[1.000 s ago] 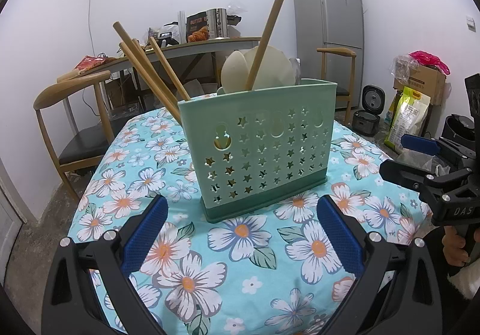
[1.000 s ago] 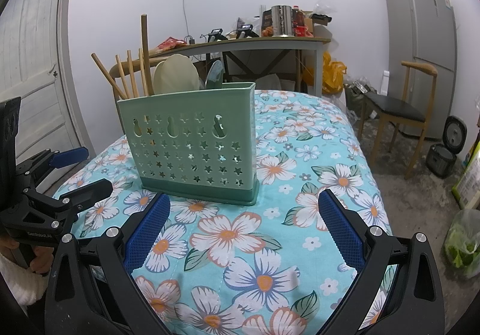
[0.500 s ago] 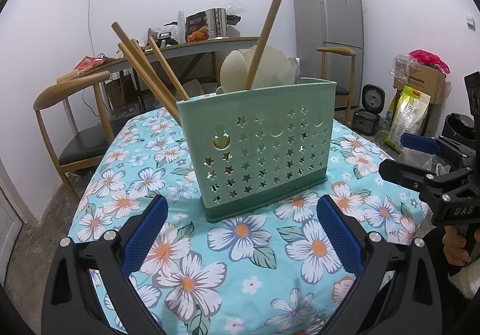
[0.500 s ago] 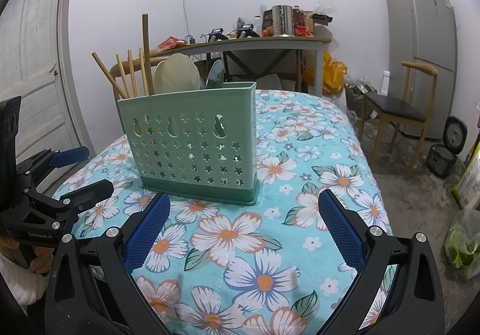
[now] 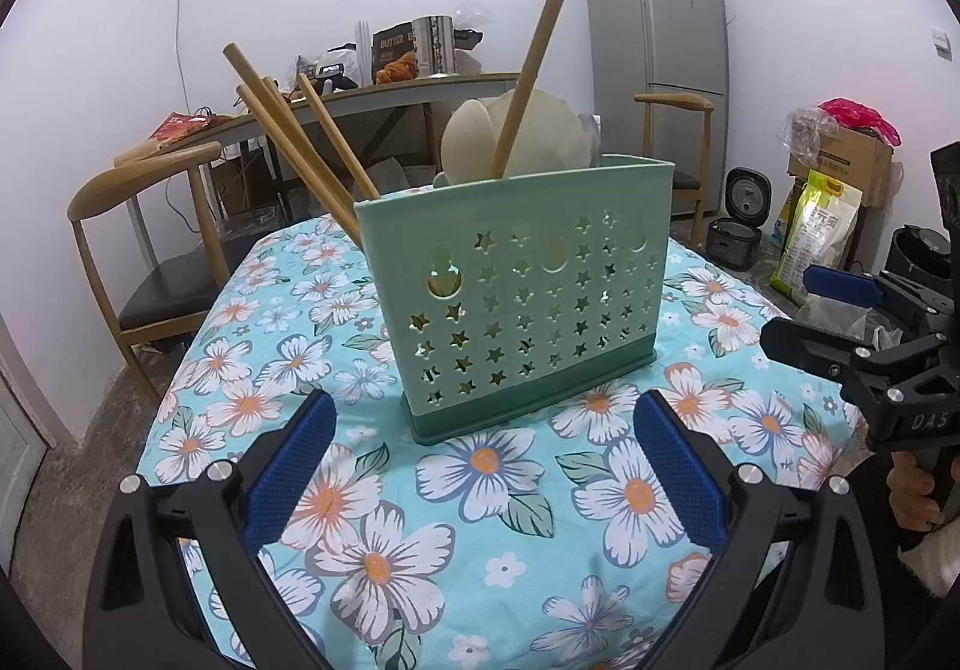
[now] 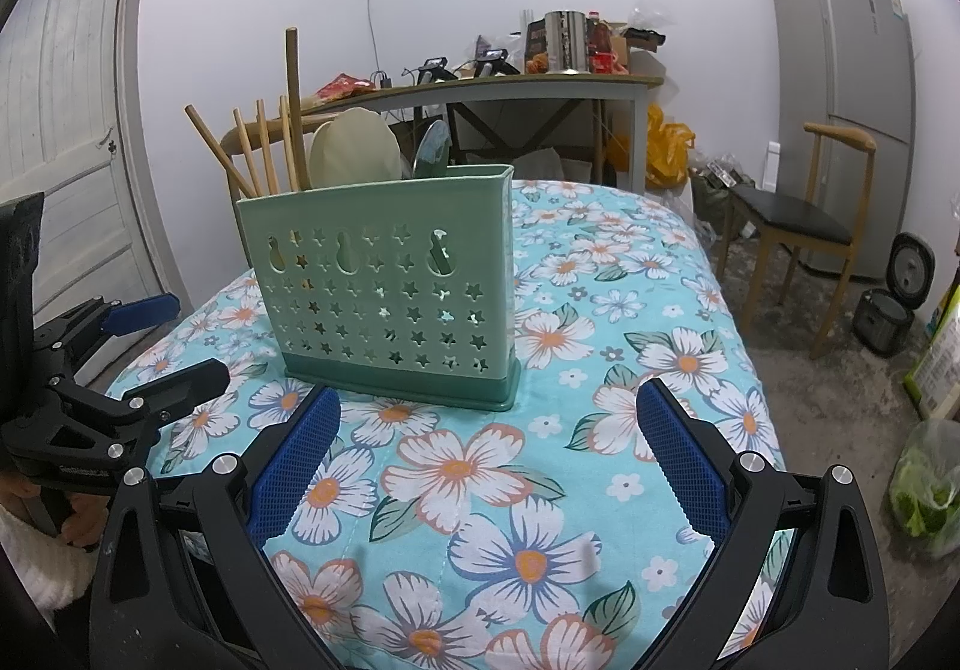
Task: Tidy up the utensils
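Observation:
A mint-green utensil holder [image 5: 516, 298] [image 6: 390, 292] with star-shaped holes stands upright on the floral tablecloth [image 5: 480, 490] [image 6: 600, 310]. Wooden chopsticks [image 5: 288, 142] [image 6: 264, 148] lean out of one end. A pale round spoon bowl [image 5: 522, 136] [image 6: 354, 154] and a long wooden handle [image 5: 531, 70] rise from the middle. My left gripper [image 5: 483, 466] is open, a short way in front of the holder, with nothing between its fingers. My right gripper [image 6: 486, 460] is also open and empty, facing the holder's other side.
Wooden chairs [image 5: 138, 208] [image 6: 804, 208] flank the table. A cluttered desk [image 5: 372, 94] [image 6: 510, 82] and a grey fridge [image 5: 660, 58] [image 6: 852, 88] stand behind. Bags, a box [image 5: 840, 166] and rice cookers [image 6: 900, 298] sit on the floor. A door [image 6: 66, 130] is at the left.

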A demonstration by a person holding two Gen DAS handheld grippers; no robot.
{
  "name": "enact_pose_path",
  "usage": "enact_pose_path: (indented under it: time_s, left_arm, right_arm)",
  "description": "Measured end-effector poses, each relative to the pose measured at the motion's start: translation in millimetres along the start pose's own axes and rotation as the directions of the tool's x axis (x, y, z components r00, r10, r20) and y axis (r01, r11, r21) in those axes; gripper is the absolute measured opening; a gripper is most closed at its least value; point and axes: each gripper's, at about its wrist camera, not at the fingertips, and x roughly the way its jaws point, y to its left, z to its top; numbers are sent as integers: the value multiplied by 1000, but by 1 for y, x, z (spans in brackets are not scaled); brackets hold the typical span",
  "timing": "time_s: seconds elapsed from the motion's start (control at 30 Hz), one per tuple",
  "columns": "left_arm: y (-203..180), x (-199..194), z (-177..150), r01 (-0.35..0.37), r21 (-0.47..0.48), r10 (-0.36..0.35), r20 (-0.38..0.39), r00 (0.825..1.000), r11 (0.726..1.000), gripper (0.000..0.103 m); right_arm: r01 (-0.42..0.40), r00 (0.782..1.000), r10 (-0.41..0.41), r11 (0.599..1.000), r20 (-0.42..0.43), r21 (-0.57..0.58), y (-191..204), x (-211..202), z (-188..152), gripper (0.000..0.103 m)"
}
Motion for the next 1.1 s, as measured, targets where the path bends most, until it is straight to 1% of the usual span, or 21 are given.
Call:
enact_pose_path:
  time_s: [0.27, 0.7, 1.1]
  left_arm:
    - [-3, 2, -1, -15, 10, 16, -9, 1000, 1000, 97]
    - [1, 1, -1, -19, -3, 19, -5, 1000, 1000, 97]
    - [0, 2, -1, -22, 5, 22, -7, 1000, 1000, 97]
  right_arm:
    - [-15, 1000, 15, 1000, 5, 4, -3, -1, 1, 95]
    - [-17, 1000, 17, 1000, 6, 3, -6, -2, 0, 95]
    - [-20, 1000, 20, 1000, 10, 3, -10, -2, 1, 95]
